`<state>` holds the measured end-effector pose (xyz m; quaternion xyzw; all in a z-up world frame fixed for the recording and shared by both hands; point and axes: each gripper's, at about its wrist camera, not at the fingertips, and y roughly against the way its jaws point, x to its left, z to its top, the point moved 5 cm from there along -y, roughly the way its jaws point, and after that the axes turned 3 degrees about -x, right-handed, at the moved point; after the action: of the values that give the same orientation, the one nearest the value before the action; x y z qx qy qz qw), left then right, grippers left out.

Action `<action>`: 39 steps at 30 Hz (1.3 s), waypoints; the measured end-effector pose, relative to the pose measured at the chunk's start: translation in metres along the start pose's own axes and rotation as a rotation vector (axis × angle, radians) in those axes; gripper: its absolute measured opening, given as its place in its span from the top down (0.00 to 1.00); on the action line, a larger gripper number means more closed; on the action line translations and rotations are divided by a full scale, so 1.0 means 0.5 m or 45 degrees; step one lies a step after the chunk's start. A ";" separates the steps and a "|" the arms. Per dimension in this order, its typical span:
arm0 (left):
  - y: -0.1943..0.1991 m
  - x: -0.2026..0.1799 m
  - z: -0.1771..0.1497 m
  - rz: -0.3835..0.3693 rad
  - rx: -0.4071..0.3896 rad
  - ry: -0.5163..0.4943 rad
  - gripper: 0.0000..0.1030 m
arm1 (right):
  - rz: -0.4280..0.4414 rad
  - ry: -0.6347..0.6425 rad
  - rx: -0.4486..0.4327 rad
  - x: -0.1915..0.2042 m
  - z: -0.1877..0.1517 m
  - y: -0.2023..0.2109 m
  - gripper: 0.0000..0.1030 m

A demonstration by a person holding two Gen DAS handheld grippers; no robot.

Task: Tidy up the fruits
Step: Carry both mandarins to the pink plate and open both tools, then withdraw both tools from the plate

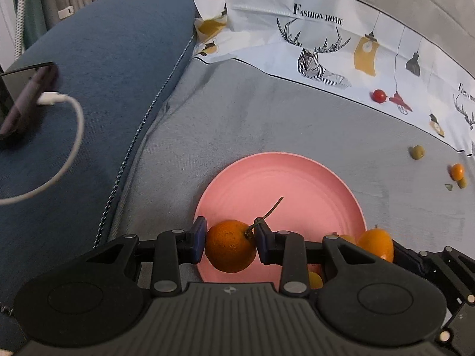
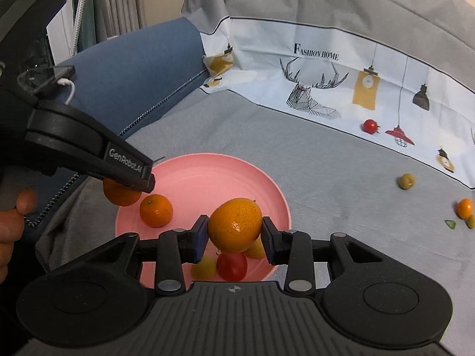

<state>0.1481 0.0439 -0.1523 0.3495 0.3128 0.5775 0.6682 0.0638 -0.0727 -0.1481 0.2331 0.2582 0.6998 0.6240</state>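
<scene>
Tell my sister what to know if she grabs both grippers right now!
Left gripper: jaws shut on a stemmed orange over the pink plate.
Right gripper: jaws shut on another orange, also over the plate.
Done: one orange, a red tomato and a yellow fruit lie on the plate.
Left: release both oranges, then fetch the far tomato, green fruit and small orange off the grey cloth.
</scene>
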 end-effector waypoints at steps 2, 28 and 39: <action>-0.014 -0.006 0.003 0.000 0.006 -0.018 0.63 | 0.008 0.020 0.006 0.003 -0.004 -0.015 0.62; 0.206 -0.009 -0.132 0.022 0.021 -0.077 0.00 | -0.041 -0.021 0.013 -0.006 -0.055 0.220 0.06; 0.360 0.002 -0.198 0.049 -0.078 -0.047 0.00 | -0.132 0.020 -0.252 0.014 -0.045 0.406 0.04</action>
<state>-0.0325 0.0715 -0.0584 0.3454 0.2758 0.5931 0.6729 -0.1045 -0.0851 -0.0329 0.1514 0.2044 0.6904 0.6772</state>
